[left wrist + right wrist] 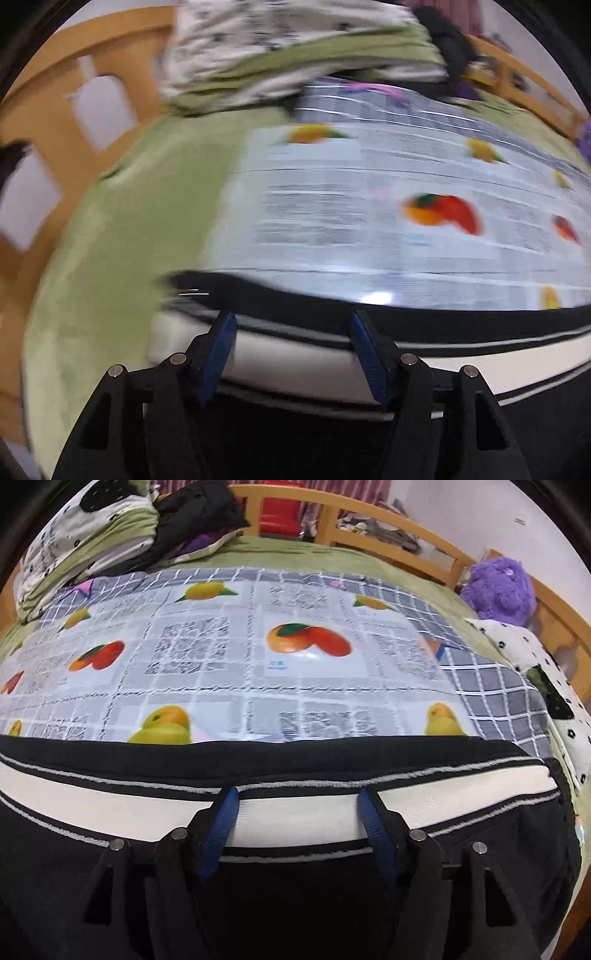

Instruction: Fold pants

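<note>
Hovering with jaws spread, the left gripper point(291, 325) has the pants point(461, 325) lying beneath and ahead of its tips, while the right gripper point(297, 801), equally released, sits over the pants' point(147, 775) white stripe, fruit-print cloth point(258, 664) beyond.

Both mounted low behind each gripper, close above the black pants point(295, 760), facing across the fruit-print cloth point(258, 657) toward the wooden bed rail point(424, 535). Left view blurred, angled leftward; shared: cloth, pants' white stripe, folded bedding point(280, 55).
</note>
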Tool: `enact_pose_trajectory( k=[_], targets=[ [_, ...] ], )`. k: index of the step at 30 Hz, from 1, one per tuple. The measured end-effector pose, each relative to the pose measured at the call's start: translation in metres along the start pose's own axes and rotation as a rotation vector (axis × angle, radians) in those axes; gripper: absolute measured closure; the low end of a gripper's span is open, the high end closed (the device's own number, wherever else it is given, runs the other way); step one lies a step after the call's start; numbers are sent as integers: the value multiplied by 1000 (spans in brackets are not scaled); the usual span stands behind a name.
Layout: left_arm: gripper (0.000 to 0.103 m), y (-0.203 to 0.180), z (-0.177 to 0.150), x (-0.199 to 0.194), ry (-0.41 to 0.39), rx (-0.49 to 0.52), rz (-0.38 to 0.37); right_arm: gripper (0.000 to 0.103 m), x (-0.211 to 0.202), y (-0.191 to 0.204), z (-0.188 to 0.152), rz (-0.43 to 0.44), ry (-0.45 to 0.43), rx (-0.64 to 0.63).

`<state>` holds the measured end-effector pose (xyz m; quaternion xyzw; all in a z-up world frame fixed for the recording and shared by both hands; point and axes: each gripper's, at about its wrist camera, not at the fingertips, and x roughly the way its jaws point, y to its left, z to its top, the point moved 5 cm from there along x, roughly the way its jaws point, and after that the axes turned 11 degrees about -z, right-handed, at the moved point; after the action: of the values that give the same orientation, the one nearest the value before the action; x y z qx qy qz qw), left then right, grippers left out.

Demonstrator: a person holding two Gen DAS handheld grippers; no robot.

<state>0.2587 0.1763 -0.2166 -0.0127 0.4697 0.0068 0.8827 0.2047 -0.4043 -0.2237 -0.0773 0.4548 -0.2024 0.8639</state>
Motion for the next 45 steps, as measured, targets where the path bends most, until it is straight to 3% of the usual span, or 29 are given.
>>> enact_pose_trajectory(
  k=[2,5,11,13,16,17,20,22,27,29,31,35,37,39,41,45],
  targets=[
    [44,6,-6,-15,-14,-20,-36,37,-4,-5,-2,-35,0,17],
    [44,-3,-27,-45,-38,-26,-82,38,-35,-8,-9,-94,-69,9],
    [39,-89,-88,-94,-37,53,-353,38,-117,16,-51,3,-168,-67],
    [38,-123,-111,-96,-10,108,-428,38,-137,22,-69,45,-189,-23],
    [38,-144,-139,-83,16,192,-342,38,-144,37,-103,201,-97,22],
    [35,-143,-145,-81,-7,211,-321,38,-142,42,-116,208,-74,17],
    [33,-126,-156,-91,-54,232,-301,40,-128,55,-151,136,-44,-58],
    [33,-113,-161,-95,-49,254,-264,38,-134,51,-161,99,-113,-62],
    [29,-79,-166,-101,-21,180,-252,38,-141,39,-172,102,-60,40],
    [29,-69,-166,-106,-32,169,-228,39,-153,44,-171,100,-72,56],
    [29,-57,-166,-106,-39,163,-193,39,-169,61,-166,151,-110,42],
    [29,-15,-162,-100,-31,82,-157,39,-194,104,-162,189,-200,-23],
    [29,6,-161,-103,-48,50,-97,39,-189,123,-166,210,-178,-47],
    [29,28,-162,-105,-65,3,-55,40,-179,143,-179,166,-162,-89],
    [29,50,-166,-106,-64,-95,-110,40,-186,146,-184,138,-215,-104],
    [32,75,-177,-112,-103,-254,-205,39,-185,132,-177,207,-116,-53]
  ],
)
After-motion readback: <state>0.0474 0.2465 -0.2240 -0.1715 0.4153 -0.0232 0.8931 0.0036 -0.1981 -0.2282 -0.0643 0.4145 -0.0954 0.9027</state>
